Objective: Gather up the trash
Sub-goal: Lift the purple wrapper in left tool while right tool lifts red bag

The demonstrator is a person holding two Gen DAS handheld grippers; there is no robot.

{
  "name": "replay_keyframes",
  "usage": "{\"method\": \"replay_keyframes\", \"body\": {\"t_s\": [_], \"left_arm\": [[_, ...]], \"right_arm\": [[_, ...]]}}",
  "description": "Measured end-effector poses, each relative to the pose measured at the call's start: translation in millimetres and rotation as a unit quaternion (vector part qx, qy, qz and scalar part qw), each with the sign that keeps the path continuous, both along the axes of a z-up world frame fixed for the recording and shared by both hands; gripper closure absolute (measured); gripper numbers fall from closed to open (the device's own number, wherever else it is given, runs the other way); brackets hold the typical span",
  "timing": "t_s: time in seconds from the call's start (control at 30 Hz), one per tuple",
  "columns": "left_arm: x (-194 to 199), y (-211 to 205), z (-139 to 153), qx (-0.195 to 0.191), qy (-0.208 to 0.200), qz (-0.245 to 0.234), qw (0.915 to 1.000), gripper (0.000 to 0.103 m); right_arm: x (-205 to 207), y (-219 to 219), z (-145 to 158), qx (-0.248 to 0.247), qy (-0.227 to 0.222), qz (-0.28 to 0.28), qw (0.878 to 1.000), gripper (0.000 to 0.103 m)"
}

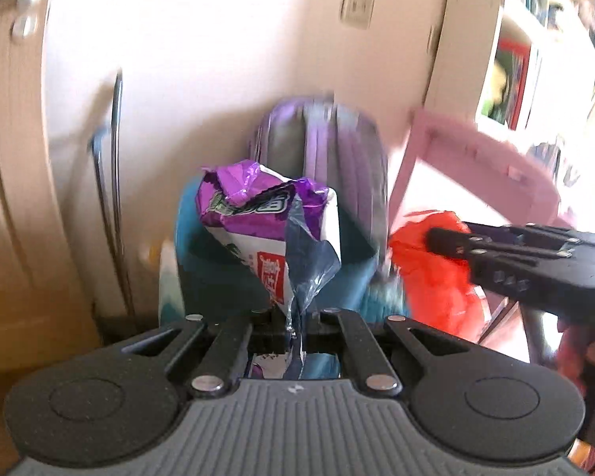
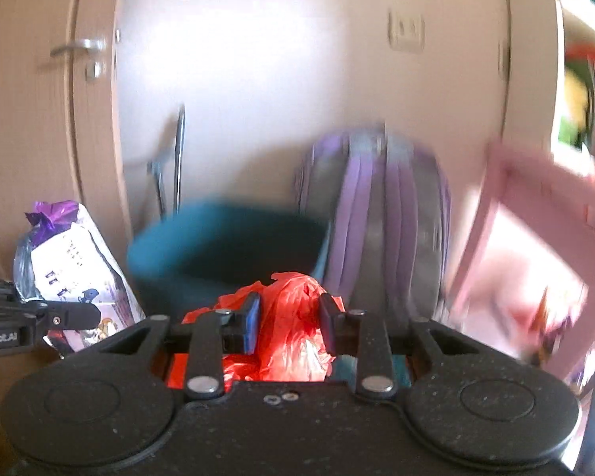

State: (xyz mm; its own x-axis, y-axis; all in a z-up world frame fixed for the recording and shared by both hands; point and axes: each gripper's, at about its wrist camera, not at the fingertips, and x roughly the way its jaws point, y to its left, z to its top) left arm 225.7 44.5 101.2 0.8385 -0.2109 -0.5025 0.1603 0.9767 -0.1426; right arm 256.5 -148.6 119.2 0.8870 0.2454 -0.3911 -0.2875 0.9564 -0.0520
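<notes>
Left gripper [image 1: 295, 327]: jaws closed tight on the purple snack wrapper [image 1: 258, 214], held up before the teal bin [image 2: 226, 238]
Right gripper [image 2: 289, 317]: jaws partly closed around the red plastic bag [image 2: 293, 317]
Behind: purple backpack [image 2: 380, 214]

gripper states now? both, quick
Left hand-held gripper: closed on the purple snack wrapper and a bit of clear film.
Right hand-held gripper: closed on the red plastic bag.
</notes>
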Motion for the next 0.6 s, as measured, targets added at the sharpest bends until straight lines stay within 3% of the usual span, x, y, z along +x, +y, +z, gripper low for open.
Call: {"method": "replay_keyframes", "body": {"t_s": [0.13, 0.23, 0.5, 0.6], "left_arm": [[39, -2, 44, 0.009, -0.046, 0.005, 0.9989, 0.098], [66, 0, 61, 0.004, -0.056, 0.009, 0.9984, 0.098], [134, 11, 35, 0.023, -0.021, 0.033, 0.999, 0.098], [151, 18, 13, 0.026, 0.004, 0.032, 0.9991, 0.098]], "right_arm": [[42, 17, 33, -0.001, -0.043, -0.008, 0.999, 0.074], [70, 32, 48, -0.015, -0.069, -0.016, 0.997, 0.074], [148, 52, 24, -0.027, -0.092, -0.063, 0.993, 0.074], [169, 51, 1, -0.022, -0.073, -0.062, 0.995, 0.073]]}}
